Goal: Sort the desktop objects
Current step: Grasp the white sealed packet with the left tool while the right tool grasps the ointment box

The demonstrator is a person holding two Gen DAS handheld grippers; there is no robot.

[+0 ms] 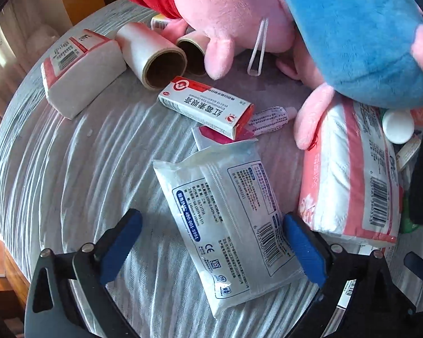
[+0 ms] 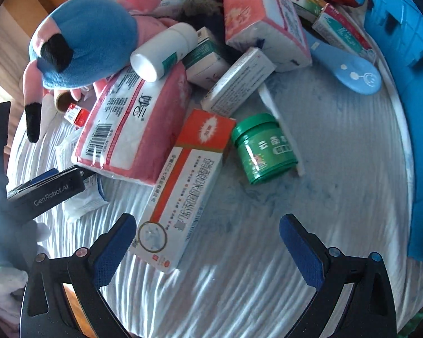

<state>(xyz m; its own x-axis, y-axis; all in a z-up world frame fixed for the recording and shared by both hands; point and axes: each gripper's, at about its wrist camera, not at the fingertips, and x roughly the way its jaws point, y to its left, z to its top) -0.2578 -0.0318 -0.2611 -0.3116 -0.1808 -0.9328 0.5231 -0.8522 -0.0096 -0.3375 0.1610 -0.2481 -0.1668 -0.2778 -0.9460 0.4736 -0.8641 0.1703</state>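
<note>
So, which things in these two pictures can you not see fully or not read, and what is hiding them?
- Left wrist view: the ointment tube is half inside the red-and-white ointment box, so its label is unreadable.
- Left wrist view: the second cardboard roll is partly covered by the pink plush toy.
- Right wrist view: the blue basket is cut off by the frame edge.
- Right wrist view: the wet wipes pack lies under the left gripper.

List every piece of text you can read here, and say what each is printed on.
"GenRobot.AI": black body of the left gripper.
"400-001-5991" and "CE": white wipes pack.
"红霉素眼膏": red-and-white ointment box.
Barcode digits, fine print and the other boxes' lettering: too small or distorted to read.
</note>
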